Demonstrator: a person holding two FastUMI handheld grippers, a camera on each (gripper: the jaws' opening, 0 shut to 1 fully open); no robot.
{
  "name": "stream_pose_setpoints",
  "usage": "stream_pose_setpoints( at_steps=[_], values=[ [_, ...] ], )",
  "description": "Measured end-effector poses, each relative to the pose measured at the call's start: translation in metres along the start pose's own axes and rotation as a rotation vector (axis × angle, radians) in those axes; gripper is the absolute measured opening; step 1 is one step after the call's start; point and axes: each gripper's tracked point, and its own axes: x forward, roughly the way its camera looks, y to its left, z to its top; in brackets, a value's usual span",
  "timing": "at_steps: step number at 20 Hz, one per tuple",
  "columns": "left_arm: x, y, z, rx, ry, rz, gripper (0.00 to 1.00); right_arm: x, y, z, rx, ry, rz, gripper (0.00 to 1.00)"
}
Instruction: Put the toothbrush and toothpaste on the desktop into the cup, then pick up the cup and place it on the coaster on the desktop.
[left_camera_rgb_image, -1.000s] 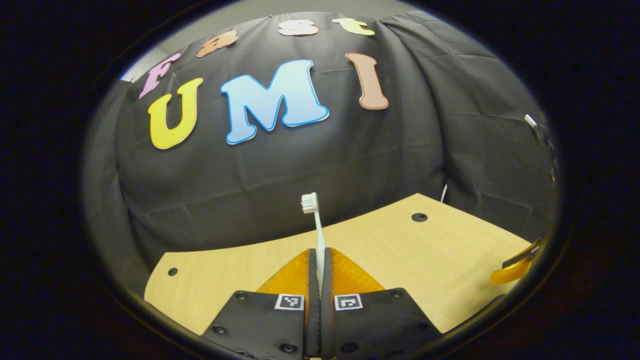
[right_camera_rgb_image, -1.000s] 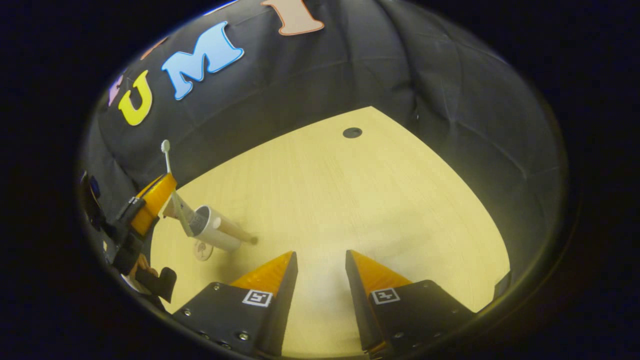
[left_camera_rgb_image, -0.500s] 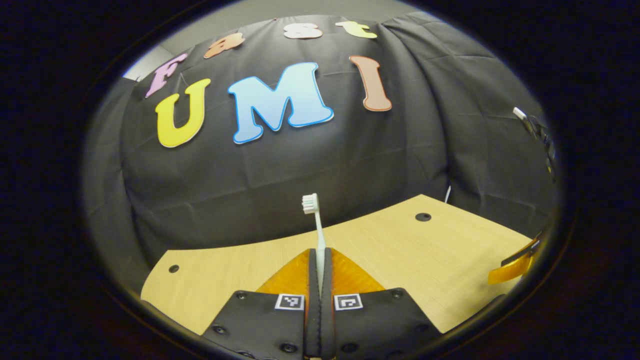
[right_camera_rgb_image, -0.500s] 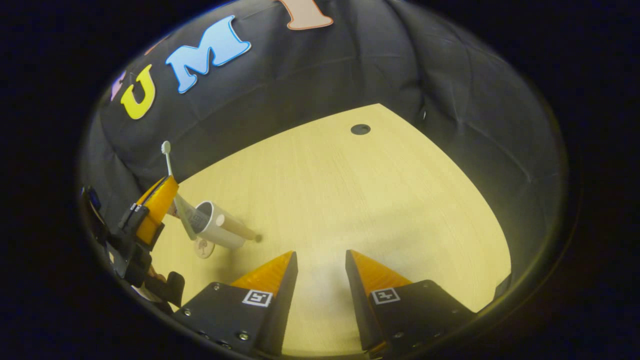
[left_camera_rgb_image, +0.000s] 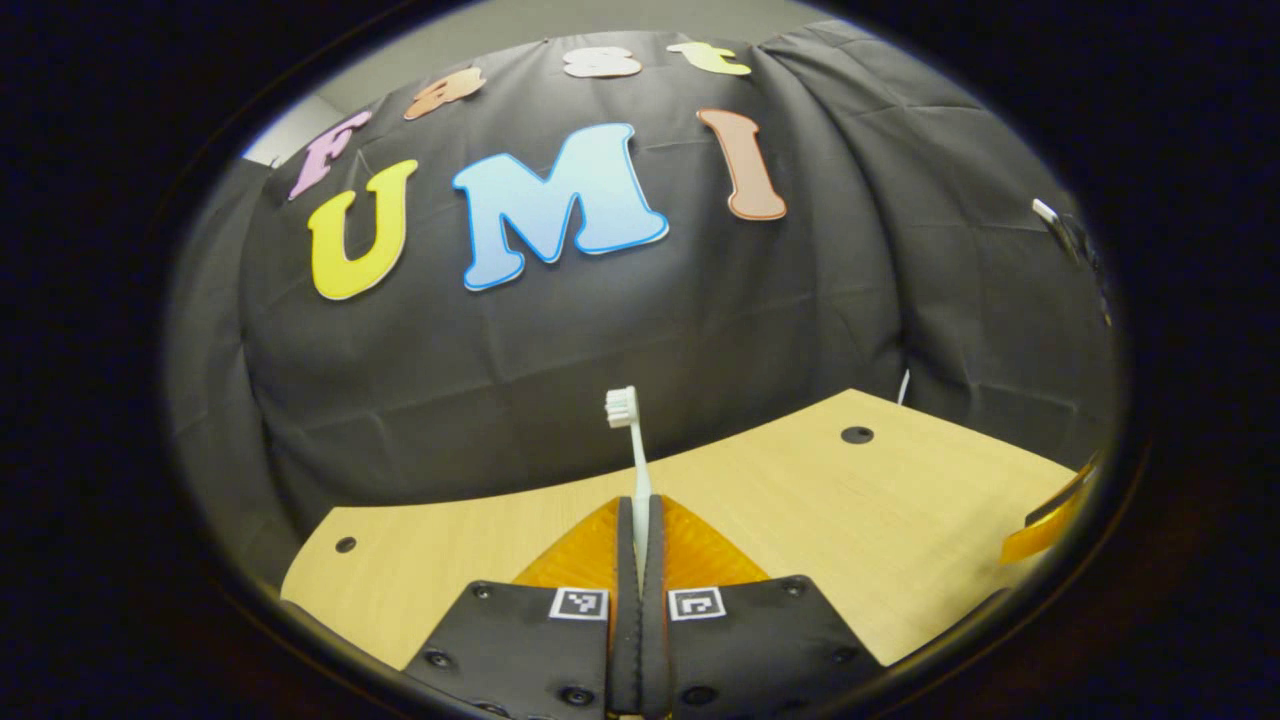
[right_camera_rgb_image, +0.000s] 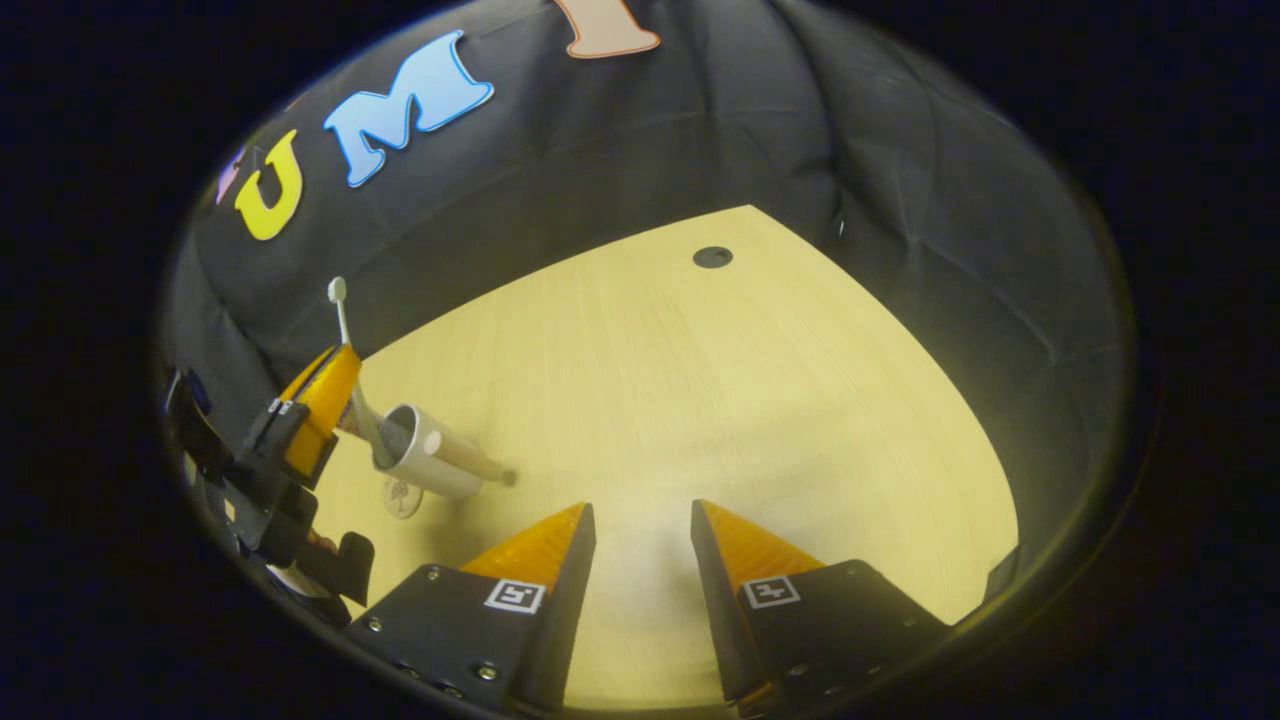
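Left gripper view: left gripper (left_camera_rgb_image: 639, 515) clamps an upright toothbrush (left_camera_rgb_image: 632, 440); right gripper (right_camera_rgb_image: 640, 520) hangs open near cup (right_camera_rgb_image: 425, 462).

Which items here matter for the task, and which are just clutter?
Task items:
- toothbrush, clamped bristles-up in the left claw
- cup
- toothpaste tube, leaning in the cup
- coaster, beside the cup
- right claw, open

Just there:
- desktop with a grommet hole

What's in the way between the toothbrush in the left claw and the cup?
Nothing visible blocks it. The left claw holds the toothbrush upright, right beside the cup. The toothpaste already leans in the cup's mouth, taking some room.
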Motion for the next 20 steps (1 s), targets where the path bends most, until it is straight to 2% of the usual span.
stream_pose_setpoints(
  at_steps=[3,4,5,13,15,16,17,18,20],
  values=[
    [0.0,-0.002,-0.001,-0.013,0.003,-0.013,0.12,0.002,0.001,-0.002,-0.002,0.008,0.004,0.55],
    [0.001,-0.004,-0.004,-0.019,0.011,-0.022,0.15,0.003,0.002,-0.003,-0.006,0.011,0.007,0.57],
    [0.0,-0.003,-0.006,-0.024,0.016,-0.02,0.15,0.004,0.003,-0.003,-0.01,0.015,0.01,0.55],
    [-0.006,0.0,-0.006,-0.065,0.036,0.008,0.15,0.007,0.006,-0.003,-0.023,0.029,0.028,0.59],
    [-0.008,0.001,-0.006,-0.073,0.037,0.009,0.16,0.008,0.007,-0.003,-0.023,0.032,0.029,0.55],
    [-0.01,0.002,-0.007,-0.077,0.04,0.01,0.16,0.008,0.007,-0.003,-0.024,0.036,0.03,0.57],
    [-0.011,0.002,-0.007,-0.083,0.045,0.008,0.2,0.008,0.009,-0.003,-0.027,0.036,0.035,0.57],
    [-0.016,0.002,-0.007,-0.091,0.048,0.009,0.18,0.008,0.011,-0.004,-0.031,0.038,0.043,0.57],
    [-0.027,0.005,-0.003,-0.109,0.039,0.016,0.21,0.009,0.017,-0.006,-0.046,0.047,0.058,0.57]
  ],
)
